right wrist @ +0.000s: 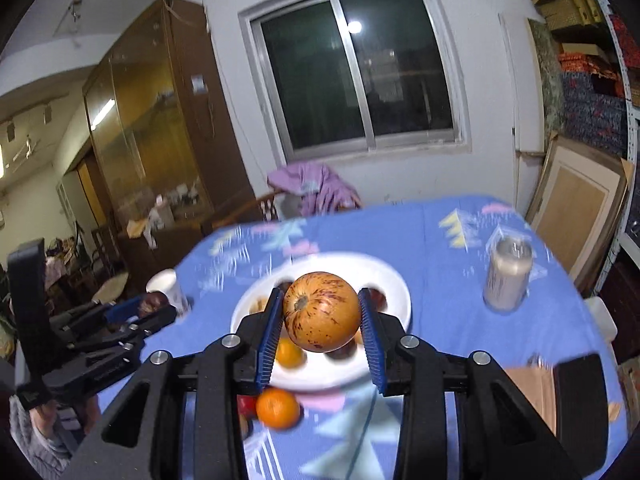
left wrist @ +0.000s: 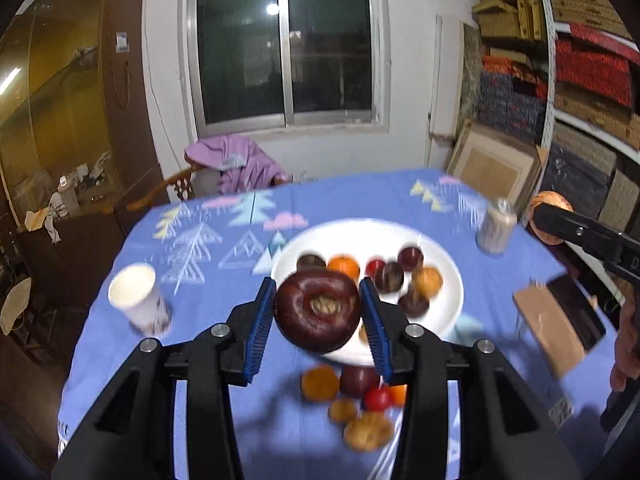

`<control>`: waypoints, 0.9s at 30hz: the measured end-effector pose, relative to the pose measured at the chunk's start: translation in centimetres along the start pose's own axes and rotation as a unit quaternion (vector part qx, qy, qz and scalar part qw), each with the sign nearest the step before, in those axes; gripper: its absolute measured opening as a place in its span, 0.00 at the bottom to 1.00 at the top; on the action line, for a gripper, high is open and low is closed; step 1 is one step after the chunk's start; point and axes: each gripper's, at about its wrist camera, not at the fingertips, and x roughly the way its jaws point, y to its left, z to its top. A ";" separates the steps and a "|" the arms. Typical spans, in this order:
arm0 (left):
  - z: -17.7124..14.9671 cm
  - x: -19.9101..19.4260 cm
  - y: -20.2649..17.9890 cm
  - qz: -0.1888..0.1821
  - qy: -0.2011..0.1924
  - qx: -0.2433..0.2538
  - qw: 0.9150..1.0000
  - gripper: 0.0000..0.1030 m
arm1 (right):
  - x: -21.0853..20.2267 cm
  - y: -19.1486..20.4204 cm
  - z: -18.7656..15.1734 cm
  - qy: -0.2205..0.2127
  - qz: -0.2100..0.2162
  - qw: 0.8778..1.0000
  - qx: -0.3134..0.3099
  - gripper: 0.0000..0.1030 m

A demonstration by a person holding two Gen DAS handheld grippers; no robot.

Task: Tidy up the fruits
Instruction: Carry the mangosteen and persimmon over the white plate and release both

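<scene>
My left gripper (left wrist: 318, 312) is shut on a dark purple round fruit (left wrist: 318, 312) and holds it above the near rim of the white plate (left wrist: 448, 304). The plate holds several dark, red and orange fruits. More loose fruits (left wrist: 352, 404) lie on the blue tablecloth in front of the plate. My right gripper (right wrist: 320, 314) is shut on an orange speckled fruit (right wrist: 322, 312) above the plate (right wrist: 396, 292). An orange (right wrist: 278, 408) lies on the cloth below it. The left gripper also shows in the right wrist view (right wrist: 148, 314), and the right gripper in the left wrist view (left wrist: 536, 214).
A white paper cup (left wrist: 138, 298) stands left of the plate. A can (left wrist: 496, 226) stands at the back right. A brown and black flat object (left wrist: 560, 324) lies at the right. A chair with a purple jacket (left wrist: 236, 164) stands behind the table.
</scene>
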 end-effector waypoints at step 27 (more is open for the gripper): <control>0.6 11.9 2.7 -0.026 0.060 -0.072 0.995 0.61 | 9.3 2.3 -2.4 0.065 -0.032 0.996 -0.052 0.55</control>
